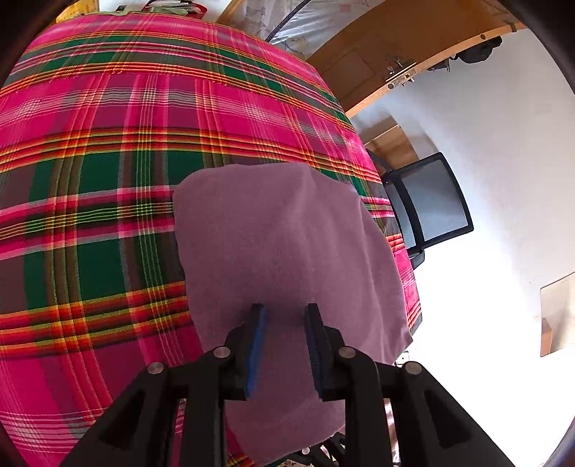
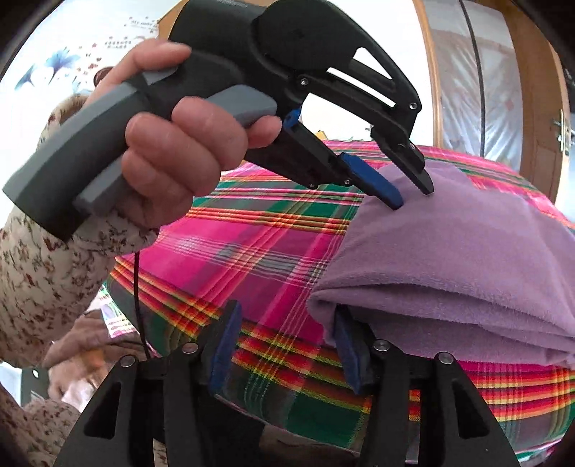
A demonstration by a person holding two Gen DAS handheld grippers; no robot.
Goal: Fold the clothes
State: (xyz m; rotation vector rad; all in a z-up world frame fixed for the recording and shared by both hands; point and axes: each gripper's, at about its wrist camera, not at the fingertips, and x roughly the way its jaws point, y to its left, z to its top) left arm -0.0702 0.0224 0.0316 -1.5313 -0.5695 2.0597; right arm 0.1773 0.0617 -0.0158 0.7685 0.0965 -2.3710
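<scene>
Lived-in room of a home, most likely a bedroom.

Centred on a wide surface under a pink, green and orange plaid cloth (image 1: 151,118), seemingly a bed or a large table. Behind its far edge, a wooden door (image 1: 406,39) with a metal handle and lock plate, beside a pale patterned curtain or net (image 1: 302,25). Off the plaid cloth's right side, a black mesh-backed chair (image 1: 431,201) against white walls. Past its left end in the right wrist view, a wall sticker of blue flowers and small lettering (image 2: 64,61). On the plaid cloth, a folded purple fleece cloth (image 1: 287,244), ordinary household laundry. Clutter of bags or boxes at the far end, too small to tell.
</scene>
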